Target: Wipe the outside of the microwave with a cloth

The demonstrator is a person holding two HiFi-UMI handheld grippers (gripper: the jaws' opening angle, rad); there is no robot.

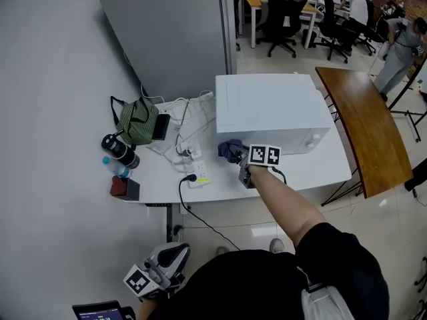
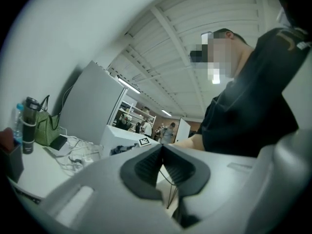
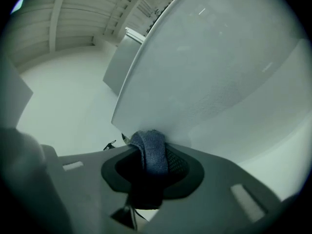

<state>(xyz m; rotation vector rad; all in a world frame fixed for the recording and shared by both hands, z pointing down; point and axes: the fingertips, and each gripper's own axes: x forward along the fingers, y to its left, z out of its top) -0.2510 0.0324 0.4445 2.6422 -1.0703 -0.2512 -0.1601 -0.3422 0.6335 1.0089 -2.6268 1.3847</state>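
Note:
A white microwave (image 1: pixel 270 109) stands on the white table (image 1: pixel 163 179). My right gripper (image 1: pixel 241 160) is shut on a blue cloth (image 1: pixel 231 150) and presses it against the lower left corner of the microwave's front. In the right gripper view the cloth (image 3: pixel 152 152) bulges from between the jaws, touching the white microwave wall (image 3: pixel 219 77). My left gripper (image 1: pixel 167 267) hangs low beside my body, below the table edge; its jaws are closed together with nothing between them (image 2: pixel 162 147).
On the table's left lie a green bag (image 1: pixel 137 122), a black bottle (image 1: pixel 119 150), a red-brown box (image 1: pixel 123 187), a power strip (image 1: pixel 199 173) and white cables (image 1: pixel 187 129). A grey cabinet (image 1: pixel 173 32) stands behind. A brown wooden table (image 1: pixel 363 129) is to the right.

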